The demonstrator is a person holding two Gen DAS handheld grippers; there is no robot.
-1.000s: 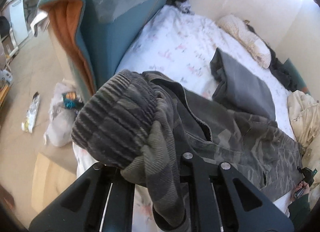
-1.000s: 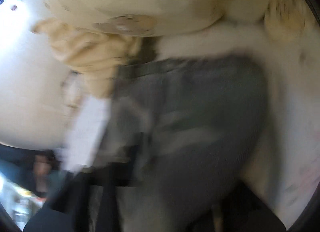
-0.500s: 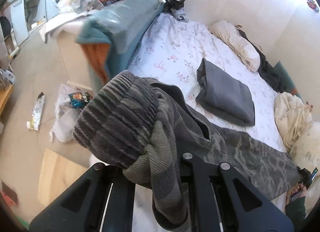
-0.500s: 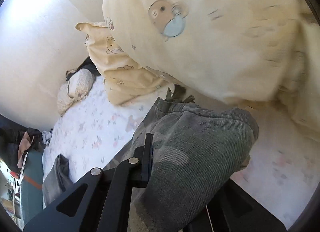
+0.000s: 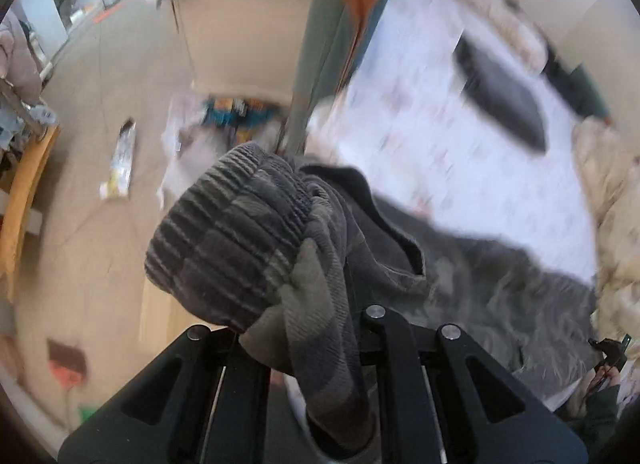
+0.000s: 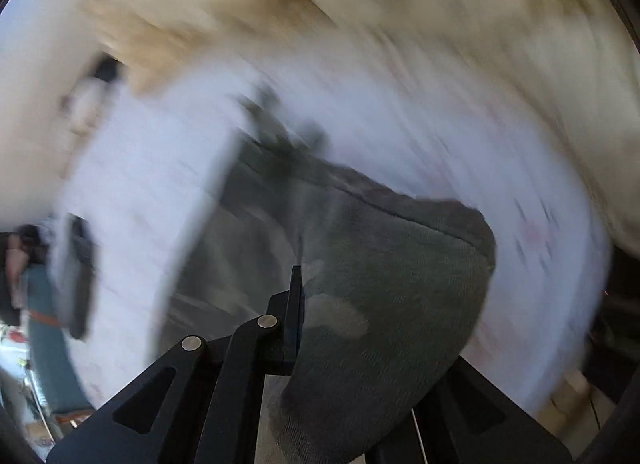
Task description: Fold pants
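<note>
Camouflage-patterned grey-green fabric pants stretched between the two grippers, long axis running from one set of jaws to the other, middle lying on the white floral bedsheet.

Left gripper clamped shut on the ribbed striped cuff, which bunches up over and ahead of its jaws, out past the edge of the bed, above the floor. Right gripper closed on the other end of the pants, cloth draped thick over its right finger so only the left finger shows; the pinch itself hidden, though the fabric hangs from between the jaws.

Neither hand nearer: each already has an end. Likely next, bringing one end across onto the other along that long axis.

Left wrist view alone gives the full span of cloth and a folded dark grey garment farther ahead on the sheet. Right wrist view, heavily smeared, adds only the cream quilted bedding beyond its jaws.
</note>
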